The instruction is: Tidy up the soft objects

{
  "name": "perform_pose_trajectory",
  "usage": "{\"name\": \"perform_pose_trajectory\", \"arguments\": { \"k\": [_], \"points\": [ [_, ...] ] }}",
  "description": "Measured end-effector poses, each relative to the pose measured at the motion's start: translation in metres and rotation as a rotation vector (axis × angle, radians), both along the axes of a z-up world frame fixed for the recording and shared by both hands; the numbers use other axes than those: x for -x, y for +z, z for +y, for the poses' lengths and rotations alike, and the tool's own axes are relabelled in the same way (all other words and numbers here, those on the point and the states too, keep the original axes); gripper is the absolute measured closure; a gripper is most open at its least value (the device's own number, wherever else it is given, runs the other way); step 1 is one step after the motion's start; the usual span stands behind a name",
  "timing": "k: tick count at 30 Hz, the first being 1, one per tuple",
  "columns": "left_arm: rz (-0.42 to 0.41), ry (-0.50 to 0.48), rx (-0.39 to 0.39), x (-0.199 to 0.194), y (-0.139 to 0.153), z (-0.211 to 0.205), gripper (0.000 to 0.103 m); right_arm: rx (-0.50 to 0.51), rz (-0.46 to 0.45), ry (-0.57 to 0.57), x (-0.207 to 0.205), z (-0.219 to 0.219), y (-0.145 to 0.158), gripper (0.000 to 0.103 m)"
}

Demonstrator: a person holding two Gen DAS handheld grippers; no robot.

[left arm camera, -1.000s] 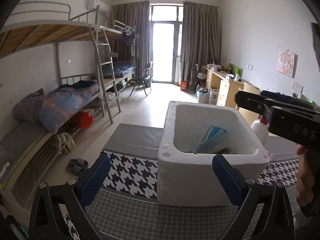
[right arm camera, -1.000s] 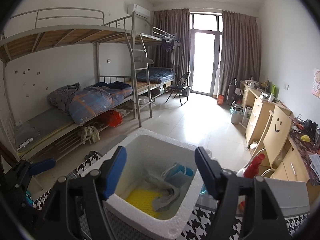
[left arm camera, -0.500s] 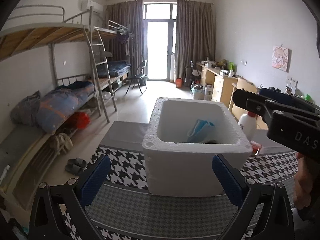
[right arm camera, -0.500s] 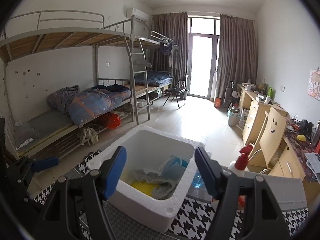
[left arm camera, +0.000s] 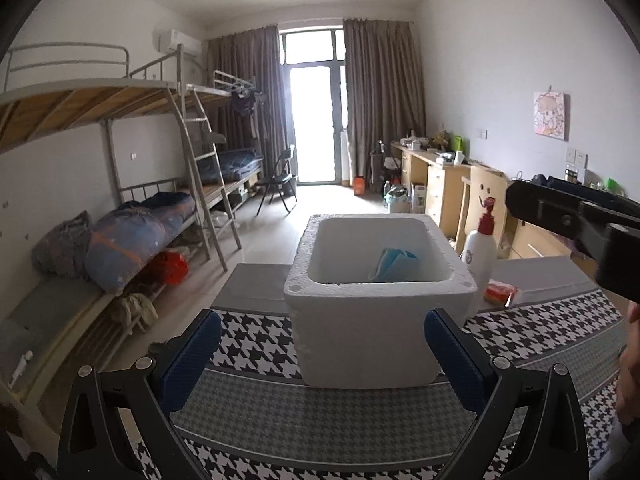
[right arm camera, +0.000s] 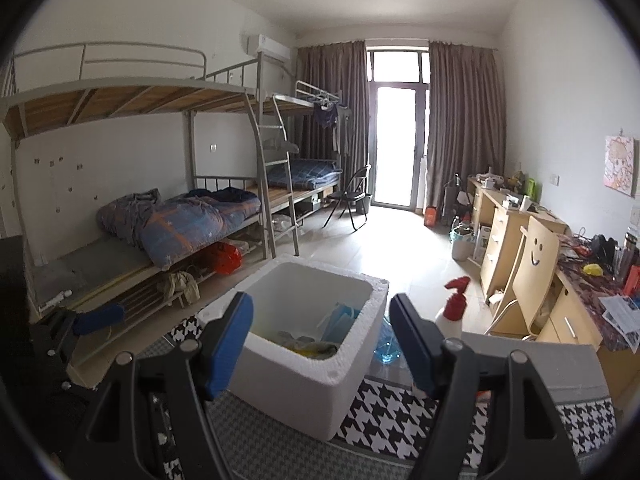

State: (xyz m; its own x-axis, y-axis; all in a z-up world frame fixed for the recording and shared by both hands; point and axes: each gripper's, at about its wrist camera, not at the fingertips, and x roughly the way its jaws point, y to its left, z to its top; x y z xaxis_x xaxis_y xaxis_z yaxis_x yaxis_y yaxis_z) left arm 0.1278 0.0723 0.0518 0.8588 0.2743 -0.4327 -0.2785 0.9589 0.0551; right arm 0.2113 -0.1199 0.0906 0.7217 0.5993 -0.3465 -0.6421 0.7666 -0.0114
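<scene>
Apparently finished: both the left gripper point(left arm camera: 322, 354) and right gripper point(right arm camera: 322, 338) hang with jaws spread, holding nothing. Beyond them, the foam box point(left arm camera: 378, 320) on the houndstooth cloth point(left arm camera: 256, 336) already holds a blue face mask point(left arm camera: 394, 262) and other soft pieces.

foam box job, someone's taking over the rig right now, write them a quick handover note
Left tongs: open, empty, short of the foam box.
Right tongs: open, empty, on the box's near side.
Box stands on the houndstooth cloth. Inside: blue face mask, grey cloth and a yellow item.
Outside: white spray bottle, small orange packet and a blue-tinted object right of the box.
Done: soft items seem boxed. Left: nothing soft is visible outside; check out-of-view areas.
</scene>
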Motion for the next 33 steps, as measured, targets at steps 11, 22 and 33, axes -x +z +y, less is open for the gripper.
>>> {"name": "perform_pose_trajectory", "arguments": {
  "k": [11,22,33],
  "points": [
    [-0.064,-0.010,0.025,0.024,0.002,-0.003,0.001,-0.033,-0.064,-0.046,0.042,-0.031,-0.004,0.004],
    [-0.124,-0.025,-0.017,0.046,-0.004,-0.017,0.001,-0.059,-0.038,-0.101,0.060,-0.058,-0.029,0.001],
    [-0.157,-0.040,0.014,0.069,-0.013,-0.023,0.001,-0.065,-0.061,-0.137,0.083,-0.066,-0.052,0.001]
  ]
}}
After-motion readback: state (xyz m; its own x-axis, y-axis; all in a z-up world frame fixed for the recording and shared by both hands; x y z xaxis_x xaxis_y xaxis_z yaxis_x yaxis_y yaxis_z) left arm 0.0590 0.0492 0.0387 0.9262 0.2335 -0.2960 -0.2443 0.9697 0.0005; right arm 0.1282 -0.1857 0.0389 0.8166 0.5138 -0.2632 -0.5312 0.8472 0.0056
